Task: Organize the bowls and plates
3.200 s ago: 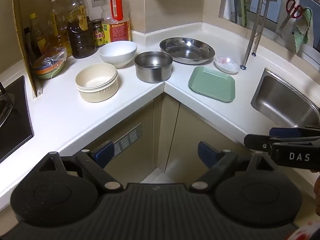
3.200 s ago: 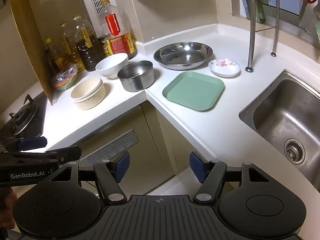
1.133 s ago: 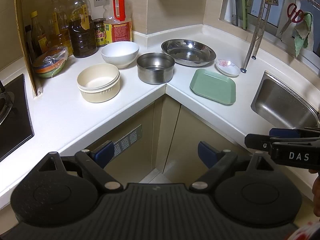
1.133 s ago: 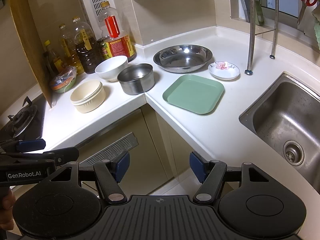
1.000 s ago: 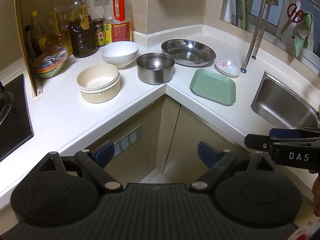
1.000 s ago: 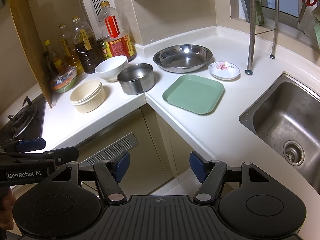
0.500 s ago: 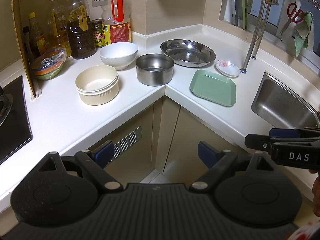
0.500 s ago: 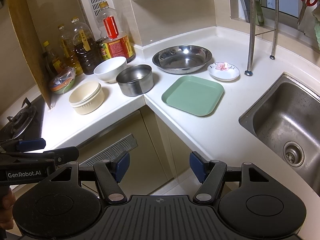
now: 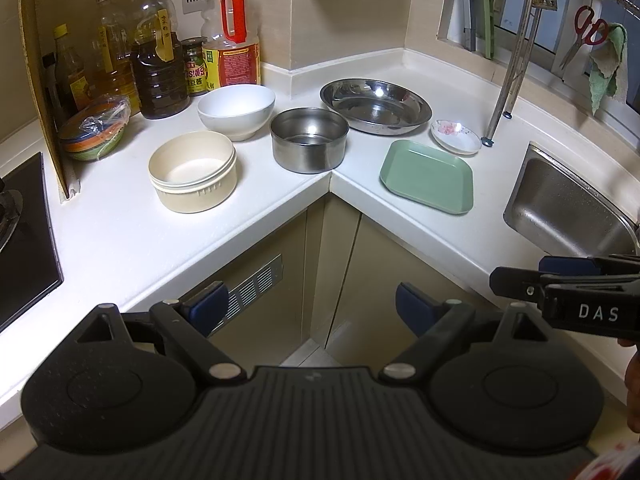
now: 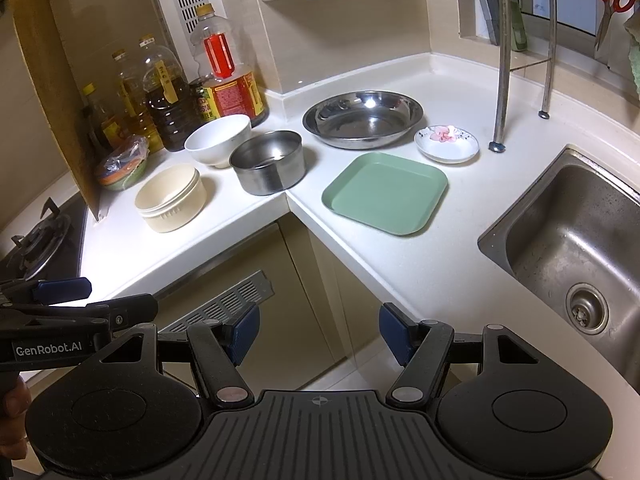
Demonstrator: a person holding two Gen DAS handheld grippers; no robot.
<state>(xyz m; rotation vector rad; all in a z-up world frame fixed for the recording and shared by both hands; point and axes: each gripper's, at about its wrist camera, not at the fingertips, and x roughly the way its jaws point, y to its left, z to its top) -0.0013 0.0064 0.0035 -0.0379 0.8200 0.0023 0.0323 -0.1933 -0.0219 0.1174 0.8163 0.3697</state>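
Tools: we hold the left tool [image 9: 307, 308] and right tool [image 10: 319, 332] wide apart, empty, off the tabletop's [image 9: 120, 236] front edge
Bowls: cream bowl [image 9: 193, 176], white bowl [image 9: 236, 110], steel bowl [image 9: 309, 138] near the inner corner
Plates: steel plate [image 9: 375, 105], green plate [image 9: 427, 176], small saucer [image 9: 455, 136] toward the sink [image 10: 576, 248]

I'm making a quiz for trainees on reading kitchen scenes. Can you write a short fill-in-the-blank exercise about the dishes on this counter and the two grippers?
1. The square plate is ____ in colour.
2. The small saucer has a pink ____ painted on it.
3. Both the left gripper and the right gripper have their jaws ____ and hold nothing.
4. The cream bowl stands beside a steel pot; behind them is a ____ bowl.

Missing words: green; flower; open; white
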